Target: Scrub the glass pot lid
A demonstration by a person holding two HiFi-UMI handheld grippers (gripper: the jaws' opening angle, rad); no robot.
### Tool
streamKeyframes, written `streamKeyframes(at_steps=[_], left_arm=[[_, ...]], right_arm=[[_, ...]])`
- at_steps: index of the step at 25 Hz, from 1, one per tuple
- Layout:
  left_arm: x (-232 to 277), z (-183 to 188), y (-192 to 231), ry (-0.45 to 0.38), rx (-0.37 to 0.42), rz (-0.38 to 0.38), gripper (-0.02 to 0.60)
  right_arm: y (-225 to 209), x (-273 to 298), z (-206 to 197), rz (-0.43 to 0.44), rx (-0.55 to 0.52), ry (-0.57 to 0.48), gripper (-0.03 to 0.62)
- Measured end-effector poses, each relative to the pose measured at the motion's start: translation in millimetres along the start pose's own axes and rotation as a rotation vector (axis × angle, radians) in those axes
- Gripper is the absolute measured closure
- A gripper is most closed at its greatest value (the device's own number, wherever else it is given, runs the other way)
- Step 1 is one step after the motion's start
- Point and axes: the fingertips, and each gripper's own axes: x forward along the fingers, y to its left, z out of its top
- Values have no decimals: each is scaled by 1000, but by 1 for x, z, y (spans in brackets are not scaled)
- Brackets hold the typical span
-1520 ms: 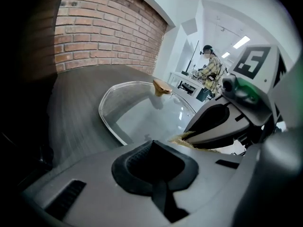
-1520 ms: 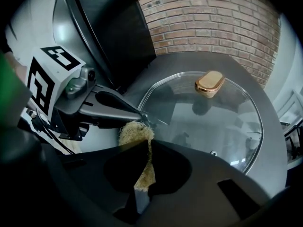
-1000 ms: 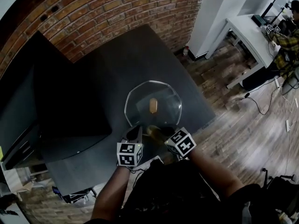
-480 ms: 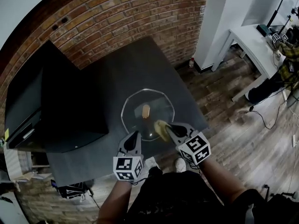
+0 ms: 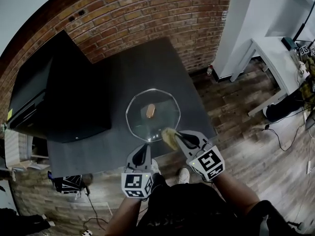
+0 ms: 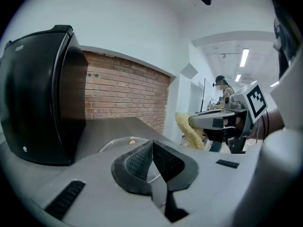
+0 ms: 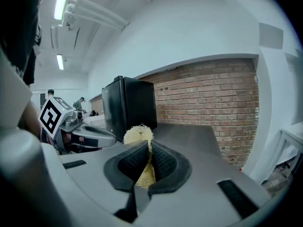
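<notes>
In the head view the near rim of the round clear glass pot lid (image 5: 152, 114) is slipping under the fuzzy yellow scrubbing pad (image 5: 170, 137), so it is not showing whether pad and glass are touching. In the left gripper view most of the lid is hiding behind the dark ribbed pads. Only its far rim and the small orange-brown knob (image 6: 132, 141) are peeking out. The right gripper view is not catching the lid at all. The person's hands are lying hidden under the square-marked cubes (image 5: 136, 185), and only the bare forearms (image 5: 123, 215) are showing.

The lid is lying flat on the dark grey table (image 5: 147, 63), near its front edge and just right of a big black box-shaped appliance (image 5: 54, 97).

The left tongs (image 5: 143, 149) are pointing forward at the lid's near rim, with the jaws pressing together and nothing showing between them. The right tongs (image 5: 173, 133) are angling inward over the near right rim. They are pinching narrowly on the yellow pad, whose tuft is sticking out past the tips.
</notes>
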Motion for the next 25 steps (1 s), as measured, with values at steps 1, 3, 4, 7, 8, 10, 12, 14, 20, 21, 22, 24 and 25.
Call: streamKeyframes(at_steps=[1, 3, 4, 7, 8, 10, 12, 14, 20, 21, 22, 24, 25], left_arm=[[-4, -2, -5, -3, -2, 13, 548], [-14, -6, -13, -5, -8, 39, 548], [-18, -8, -17, -5, -11, 49, 548], [-29, -13, -26, -4, -24, 68, 548], [-33, -15, -28, -3, -28, 71, 548], [-39, -17, -32, -4, -34, 75, 548], [-45, -17, -36, -8, -31, 76, 548], [-49, -16, -40, -11, -22, 74, 548], [-51, -14, -41, -18, -13, 72, 548], [-50, -14, -41, -18, -11, 72, 548], [-50, -13, -41, -18, -9, 72, 548], [-49, -13, -40, -19, -10, 71, 548], [-49, -13, -40, -20, -12, 72, 548]], right_arm=[[2, -4, -3, 12, -5, 5, 569], [7, -13, -6, 38, -7, 6, 569], [9, -17, -5, 48, -4, 3, 568], [13, -25, -7, 62, 15, -5, 569], [15, -27, -7, 63, 22, -6, 569], [19, -30, -9, 65, 30, -10, 569], [24, -34, -9, 68, 35, -14, 569], [28, -38, -10, 70, 41, -18, 569], [31, -41, -11, 72, 51, -19, 569], [30, -41, -11, 71, 55, -20, 569], [29, -41, -11, 71, 58, -21, 569], [29, -41, -12, 70, 62, -21, 569], [30, -40, -13, 71, 62, -20, 569]])
